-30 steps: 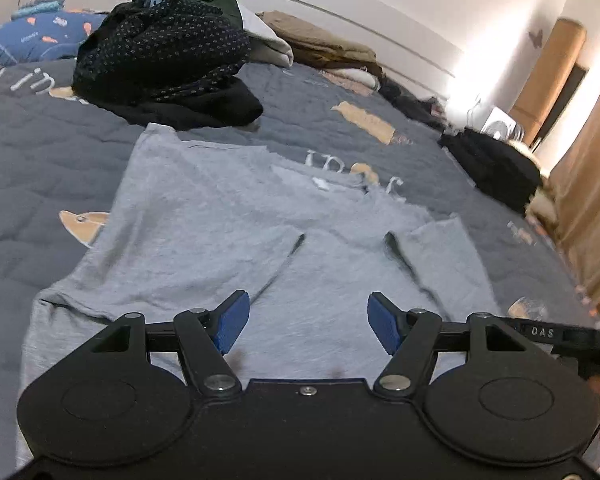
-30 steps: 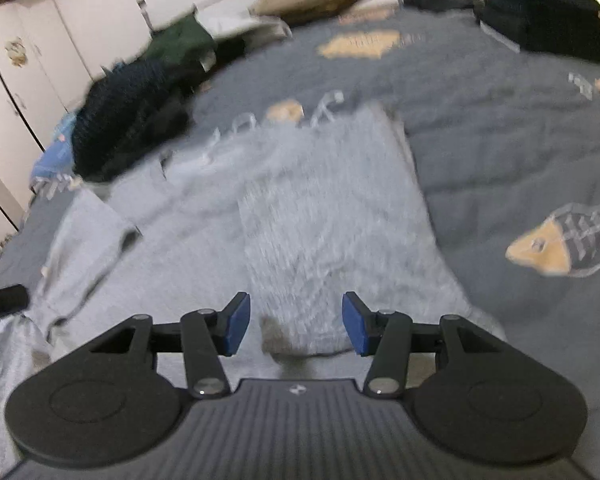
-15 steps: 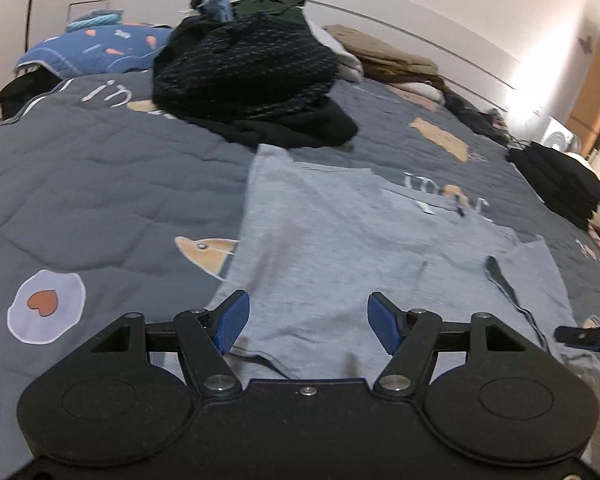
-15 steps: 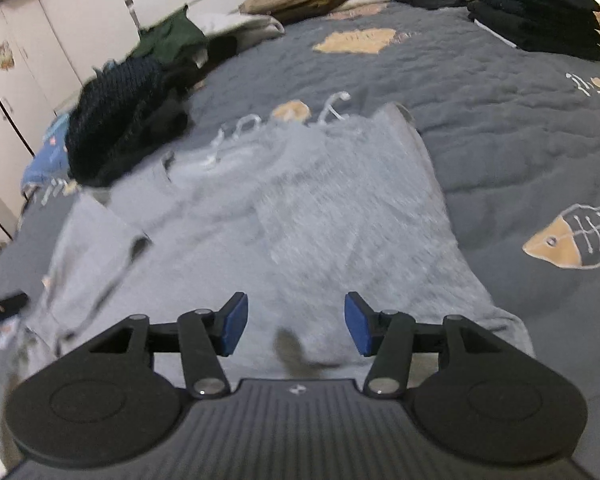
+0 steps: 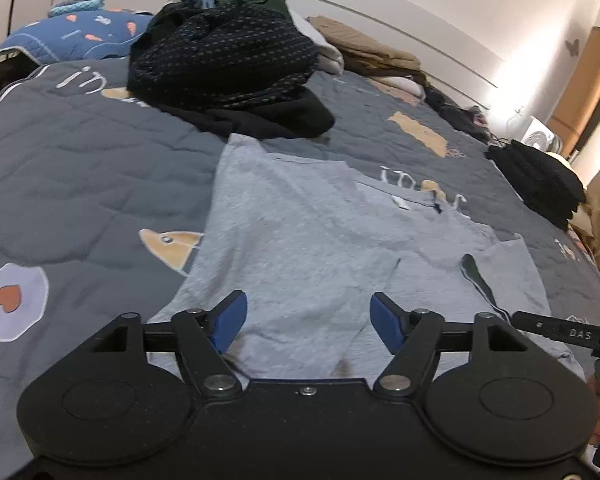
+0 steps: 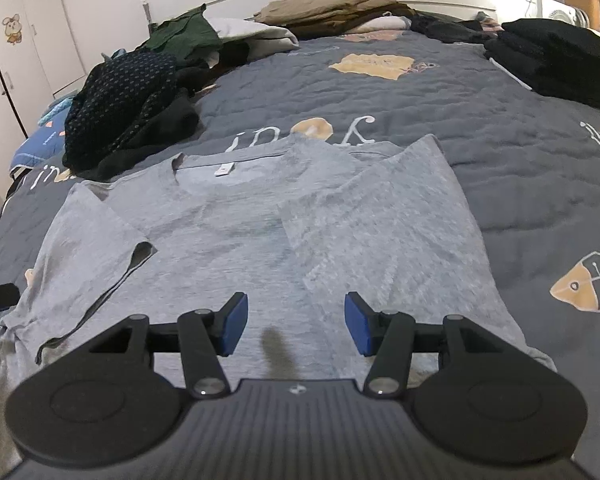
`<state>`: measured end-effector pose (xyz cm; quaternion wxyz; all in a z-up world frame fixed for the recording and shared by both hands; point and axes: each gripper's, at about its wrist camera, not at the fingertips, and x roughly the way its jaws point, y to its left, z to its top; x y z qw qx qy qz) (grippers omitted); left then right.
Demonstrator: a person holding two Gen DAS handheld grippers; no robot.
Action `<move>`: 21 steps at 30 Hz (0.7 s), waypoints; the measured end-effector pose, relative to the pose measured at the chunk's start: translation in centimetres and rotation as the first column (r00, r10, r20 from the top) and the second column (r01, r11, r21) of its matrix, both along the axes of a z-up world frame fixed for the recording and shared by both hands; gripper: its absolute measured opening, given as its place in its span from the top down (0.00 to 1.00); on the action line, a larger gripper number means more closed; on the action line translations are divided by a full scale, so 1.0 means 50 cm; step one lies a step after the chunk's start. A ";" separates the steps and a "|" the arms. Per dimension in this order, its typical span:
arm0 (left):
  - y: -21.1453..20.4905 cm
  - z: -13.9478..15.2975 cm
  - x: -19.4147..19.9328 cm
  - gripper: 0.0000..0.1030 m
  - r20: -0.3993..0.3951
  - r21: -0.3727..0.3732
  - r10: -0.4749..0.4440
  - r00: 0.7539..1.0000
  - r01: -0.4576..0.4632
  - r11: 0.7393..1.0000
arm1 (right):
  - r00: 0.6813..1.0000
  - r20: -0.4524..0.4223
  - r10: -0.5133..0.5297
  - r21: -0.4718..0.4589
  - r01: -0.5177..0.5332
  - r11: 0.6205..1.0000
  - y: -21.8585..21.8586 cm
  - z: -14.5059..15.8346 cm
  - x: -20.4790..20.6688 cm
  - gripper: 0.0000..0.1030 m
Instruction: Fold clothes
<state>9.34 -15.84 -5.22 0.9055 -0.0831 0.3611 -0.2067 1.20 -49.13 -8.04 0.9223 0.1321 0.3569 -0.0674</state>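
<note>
Your grey T-shirt (image 6: 260,240) lies flat on the bed's quilt (image 6: 500,160), both sides folded inward. Left gripper (image 5: 305,320): jaws opening, nothing between them. Right gripper (image 6: 296,326): jaws spread, empty, over the hem. Take the two hem corners evenly and square the fold to the collar (image 6: 224,168).

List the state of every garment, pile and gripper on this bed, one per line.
Grey cotton T-shirt: spread flat, both sleeves folded inward.
Dark dotted clothes heap: loose, unfolded.
Black garment stack: folded, piled neatly.
Tan clothes by the headboard: folded flat.
Left gripper: opening, nothing between its jaws.
Right gripper: open, empty.
</note>
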 end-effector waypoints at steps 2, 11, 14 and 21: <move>-0.006 -0.002 -0.004 0.27 0.011 0.013 -0.015 1.000 0.015 1.000 | 1.000 -0.004 0.000 0.009 0.000 1.000 0.001 -0.001 0.002 0.49; -0.021 -0.002 -0.022 0.27 0.050 0.066 -0.052 0.997 0.049 0.997 | 1.000 -0.007 0.007 0.032 -0.006 0.999 0.008 0.003 0.001 0.49; -0.024 -0.001 -0.023 0.27 0.033 0.050 -0.056 0.998 0.054 0.997 | 1.000 0.005 0.007 0.036 -0.007 0.999 0.011 0.015 -0.004 0.49; -0.034 0.003 -0.046 0.26 0.039 0.049 -0.072 0.997 0.070 0.996 | 1.000 0.023 0.011 0.054 -0.012 0.998 0.029 0.035 -0.018 0.49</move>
